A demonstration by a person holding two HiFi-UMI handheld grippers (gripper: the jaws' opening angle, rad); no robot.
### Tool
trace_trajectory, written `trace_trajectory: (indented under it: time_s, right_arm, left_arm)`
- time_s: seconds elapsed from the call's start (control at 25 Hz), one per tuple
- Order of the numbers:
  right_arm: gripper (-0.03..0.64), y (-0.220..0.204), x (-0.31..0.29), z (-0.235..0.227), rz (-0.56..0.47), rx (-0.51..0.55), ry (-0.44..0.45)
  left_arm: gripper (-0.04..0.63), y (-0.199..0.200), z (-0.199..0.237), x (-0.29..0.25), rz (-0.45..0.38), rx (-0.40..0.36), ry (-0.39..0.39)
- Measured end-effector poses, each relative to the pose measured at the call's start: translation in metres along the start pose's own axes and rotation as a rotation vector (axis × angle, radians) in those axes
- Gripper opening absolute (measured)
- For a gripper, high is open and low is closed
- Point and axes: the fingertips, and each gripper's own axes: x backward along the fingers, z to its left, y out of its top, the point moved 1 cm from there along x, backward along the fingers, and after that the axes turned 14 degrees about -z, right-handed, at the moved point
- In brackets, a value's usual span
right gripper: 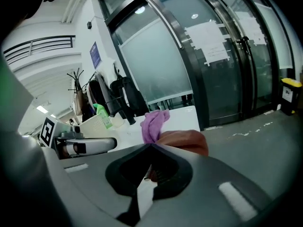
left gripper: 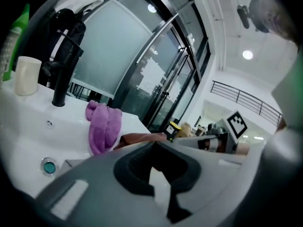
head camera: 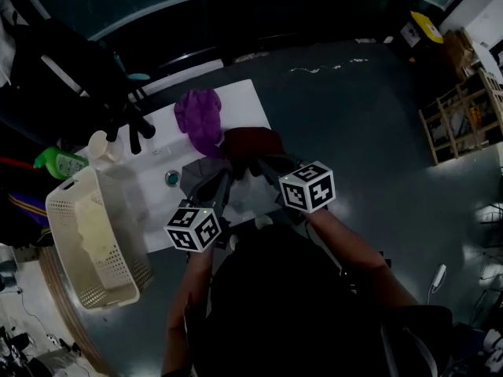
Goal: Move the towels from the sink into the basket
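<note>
Pick-up step, nothing lifted yet.

- **Sink:** the glossy white sink (head camera: 244,100) lies under both claws.
- **Basket:** the perforated plastic basket (head camera: 71,234) sits well to the left of the left gripper (left gripper: 154,144), with a pale towel (head camera: 98,230) inside.
- **Towels:** the purple towel (head camera: 198,116) is bunched terry, ahead of both tips. The dark red towel (right gripper: 184,140) is a limp mound just past the right gripper (right gripper: 151,146).
- **Claws:** both look pressed together and empty.

Next, likely: spread the right claw and bite the red cloth.

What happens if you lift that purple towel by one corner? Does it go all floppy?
Probably floppy: the crumpled purple cloth towel lies in soft, drooping folds on the white sink. It would likely dangle, not stay stiff. It's only cloth, so probably light.
</note>
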Motion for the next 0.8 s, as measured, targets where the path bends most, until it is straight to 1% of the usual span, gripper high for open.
trace_trajectory:
  time_s: [0.24, 0.36, 0.48, 0.64, 0.8]
  right_arm:
    - [-0.002, 0.002, 0.013, -0.031, -0.006, 0.007, -0.058]
    - [0.0, 0.004, 0.01, -0.04, -0.008, 0.013, -0.076]
    - [0.002, 0.003, 0.007, -0.045, 0.003, 0.029, -0.084]
    - [0.068, 0.001, 0.0, -0.05, 0.016, 0.045, -0.083]
    - [0.185, 0.003, -0.01, -0.056, 0.015, 0.082, -0.096]
  left_arm:
    - [0.008, -0.012, -0.006, -0.023, 0.03, -0.018, -0.019]
    - [0.008, -0.016, -0.004, -0.029, 0.047, -0.026, -0.016]
    - [0.008, -0.019, 0.0, -0.032, 0.054, -0.019, -0.014]
    - [0.011, -0.019, 0.003, -0.037, 0.052, -0.009, -0.015]
    - [0.011, -0.018, 0.008, -0.039, 0.051, 0.001, 0.002]
